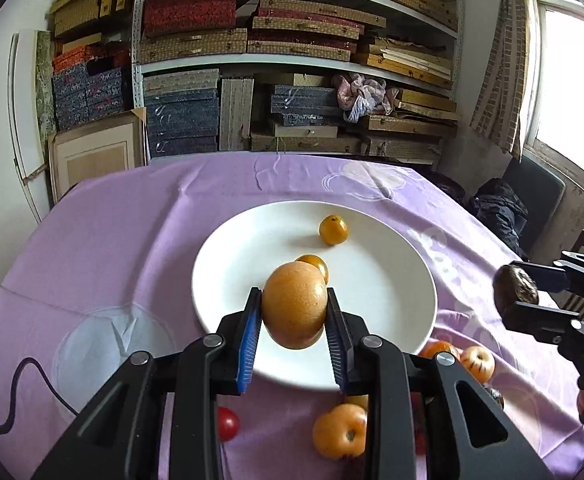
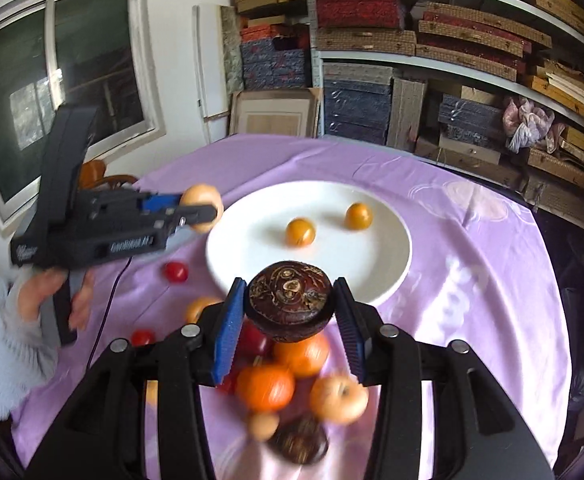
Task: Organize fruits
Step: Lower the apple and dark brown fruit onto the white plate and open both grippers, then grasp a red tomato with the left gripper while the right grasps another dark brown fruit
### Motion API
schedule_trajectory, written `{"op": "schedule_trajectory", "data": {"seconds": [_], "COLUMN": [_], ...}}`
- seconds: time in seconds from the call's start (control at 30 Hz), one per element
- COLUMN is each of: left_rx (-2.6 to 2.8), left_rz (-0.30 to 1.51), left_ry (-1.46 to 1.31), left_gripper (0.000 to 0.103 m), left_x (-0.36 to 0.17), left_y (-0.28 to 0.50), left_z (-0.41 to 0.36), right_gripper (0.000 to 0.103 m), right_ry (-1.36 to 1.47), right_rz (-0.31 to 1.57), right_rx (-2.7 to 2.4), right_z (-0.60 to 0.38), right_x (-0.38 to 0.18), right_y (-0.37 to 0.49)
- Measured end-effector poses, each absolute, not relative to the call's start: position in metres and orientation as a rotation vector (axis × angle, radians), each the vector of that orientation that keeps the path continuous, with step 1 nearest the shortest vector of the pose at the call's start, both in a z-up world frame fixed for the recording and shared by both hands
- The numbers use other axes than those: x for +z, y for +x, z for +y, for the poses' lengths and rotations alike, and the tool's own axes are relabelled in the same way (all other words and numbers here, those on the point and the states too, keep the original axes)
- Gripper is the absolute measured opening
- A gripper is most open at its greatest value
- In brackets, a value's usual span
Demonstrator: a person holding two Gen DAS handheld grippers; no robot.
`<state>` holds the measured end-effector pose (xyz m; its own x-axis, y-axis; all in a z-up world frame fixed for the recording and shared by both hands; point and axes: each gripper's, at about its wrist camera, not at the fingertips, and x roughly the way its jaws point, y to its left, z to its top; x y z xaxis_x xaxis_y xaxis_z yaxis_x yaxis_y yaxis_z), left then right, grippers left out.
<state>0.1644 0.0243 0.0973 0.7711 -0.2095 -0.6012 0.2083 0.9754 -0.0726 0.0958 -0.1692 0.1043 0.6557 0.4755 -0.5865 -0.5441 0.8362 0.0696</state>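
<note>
My left gripper (image 1: 294,308) is shut on a tan-orange pear (image 1: 294,304) and holds it above the near side of a white plate (image 1: 231,248). Two small orange fruits (image 1: 333,230) lie on the plate. My right gripper (image 2: 287,308) is shut on a dark brown mangosteen-like fruit (image 2: 287,300), held above the plate's near rim (image 2: 396,272). The left gripper and its pear (image 2: 201,206) also show at the left in the right wrist view. The right gripper (image 1: 520,292) shows at the right edge in the left wrist view.
Loose fruit lies on the purple tablecloth (image 1: 111,240) near the plate: oranges (image 2: 265,386), apples (image 2: 338,398), small red fruits (image 2: 175,272) and another dark fruit (image 2: 300,440). A black cable (image 1: 31,380) runs at left. Shelves of boxes stand behind the table.
</note>
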Motion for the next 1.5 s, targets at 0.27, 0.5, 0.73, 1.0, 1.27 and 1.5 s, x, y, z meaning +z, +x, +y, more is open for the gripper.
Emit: {"op": "schedule_trajectory", "data": {"seconds": [0.27,0.5,0.73,1.0,1.27,1.5], "left_rx": [-0.190,-0.200,-0.210,-0.189,-0.168,-0.210], "left_rz": [0.749,0.710,0.626,0.705,0.689,0.710], "left_ry": [0.000,-0.019,-0.144,-0.078,0.221,0.225], "left_gripper": [0.031,0.063,0.097,0.098,0.098,0.098], "left_x": [0.048,0.057,0.099,0.054,0.032,0.028], "left_y": [0.207,0.201,0.144,0.067,0.039,0.044], "left_z": [0.030,0.040,0.081,0.087,0.036,0.034], "right_gripper": [0.044,0.071,0.099,0.099,0.099,0.099], "right_ry": [-0.145,-0.122,-0.107,-0.125,-0.075,-0.017], "right_rz": [0.697,0.584,0.341,0.323,0.438,0.497], "right_rx": [0.532,0.519,0.577,0.542,0.538,0.528], "right_z": [-0.140,-0.150,-0.183,-0.216,-0.225,-0.233], "right_x": [0.053,0.072,0.134,0.078,0.062,0.058], "right_y": [0.158,0.141,0.041,-0.029,-0.012,0.000]}}
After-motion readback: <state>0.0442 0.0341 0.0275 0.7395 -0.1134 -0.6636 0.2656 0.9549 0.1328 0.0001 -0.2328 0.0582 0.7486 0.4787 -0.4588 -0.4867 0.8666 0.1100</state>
